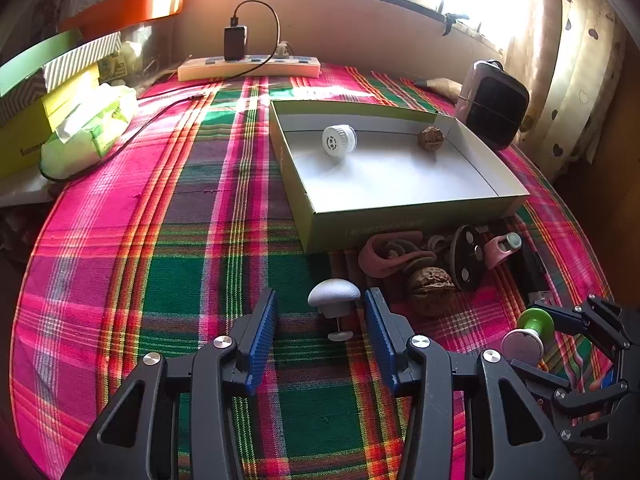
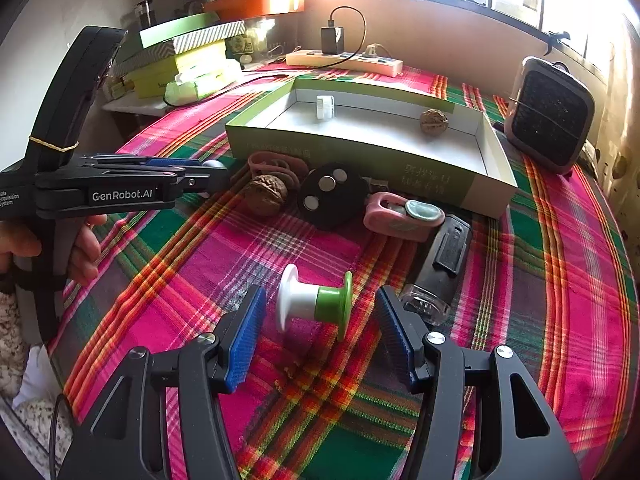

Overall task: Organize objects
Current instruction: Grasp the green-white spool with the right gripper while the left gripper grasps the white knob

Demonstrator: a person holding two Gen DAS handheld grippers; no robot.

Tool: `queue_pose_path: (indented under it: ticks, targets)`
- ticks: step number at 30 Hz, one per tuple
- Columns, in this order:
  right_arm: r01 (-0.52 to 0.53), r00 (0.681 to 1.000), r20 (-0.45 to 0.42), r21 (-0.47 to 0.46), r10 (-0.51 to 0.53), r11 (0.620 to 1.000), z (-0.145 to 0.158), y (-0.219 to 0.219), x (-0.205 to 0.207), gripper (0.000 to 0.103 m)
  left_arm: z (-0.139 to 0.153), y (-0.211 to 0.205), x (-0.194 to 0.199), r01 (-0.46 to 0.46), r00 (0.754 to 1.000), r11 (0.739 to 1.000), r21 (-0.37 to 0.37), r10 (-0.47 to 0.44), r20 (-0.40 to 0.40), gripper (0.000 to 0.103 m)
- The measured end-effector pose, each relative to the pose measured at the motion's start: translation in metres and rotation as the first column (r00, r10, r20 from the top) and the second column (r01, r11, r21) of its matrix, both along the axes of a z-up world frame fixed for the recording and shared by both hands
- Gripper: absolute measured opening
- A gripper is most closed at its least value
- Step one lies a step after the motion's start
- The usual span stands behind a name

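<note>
Both our tools gape: left tool (image 1: 320, 320) straddles the knob (image 1: 334, 293), right tool (image 2: 320, 320) straddles the spool (image 2: 316, 304). Light, hard plastic; we'd pinch the spool's flanges.

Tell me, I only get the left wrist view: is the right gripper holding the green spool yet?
Observer: No. The spool lies on its side between the right gripper's open jaws, untouched.
Operator: Anything close beside it?
Observer: A black torch lies just right of the spool, lens nearest the camera.
Operator: And the box?
Observer: Its near wall carries pale printed characters.
</note>
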State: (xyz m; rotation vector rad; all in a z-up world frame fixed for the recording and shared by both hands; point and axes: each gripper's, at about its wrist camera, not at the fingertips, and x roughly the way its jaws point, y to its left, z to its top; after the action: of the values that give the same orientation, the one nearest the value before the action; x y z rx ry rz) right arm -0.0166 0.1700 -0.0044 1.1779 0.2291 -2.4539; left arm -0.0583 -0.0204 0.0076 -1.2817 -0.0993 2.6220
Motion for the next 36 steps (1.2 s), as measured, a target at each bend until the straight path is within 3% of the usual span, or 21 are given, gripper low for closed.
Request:
queue_pose_path:
  ticks: [3,8,12,19,36]
  targets:
    - [0.003,1.0,0.003,0.007,-0.003,1.0,-0.0009,-0.0009,0.0,0.048,0.0004,0.0006,-0.0011,-0.005,1.0,1.0,-0.002,0.005,0.001,0.043]
    - [0.004,1.0,0.0,0.014,-0.004,1.0,0.0002,-0.0016,0.0005,0.041,0.0007,0.0027,-0.0013,-0.009,1.0,1.0,-0.016,0.009,-0.002,0.042]
    - [0.0,1.0,0.001,0.01,0.0,1.0,0.0004,-0.002,0.0014,0.034,0.0011,0.0021,-0.0023,-0.022,1.0,1.0,-0.01,0.022,-0.002,0.035]
    - [-0.007,1.0,0.0,0.015,0.007,1.0,0.001,-0.003,0.0021,0.034,0.0009,0.0014,-0.0022,-0.015,1.0,1.0,-0.006,0.015,0.0,0.023]
    - [-0.013,1.0,-0.004,0.004,0.013,1.0,0.0007,-0.0031,0.0028,0.033,0.0009,0.0008,-0.0016,-0.015,1.0,1.0,-0.005,0.015,-0.001,0.023]
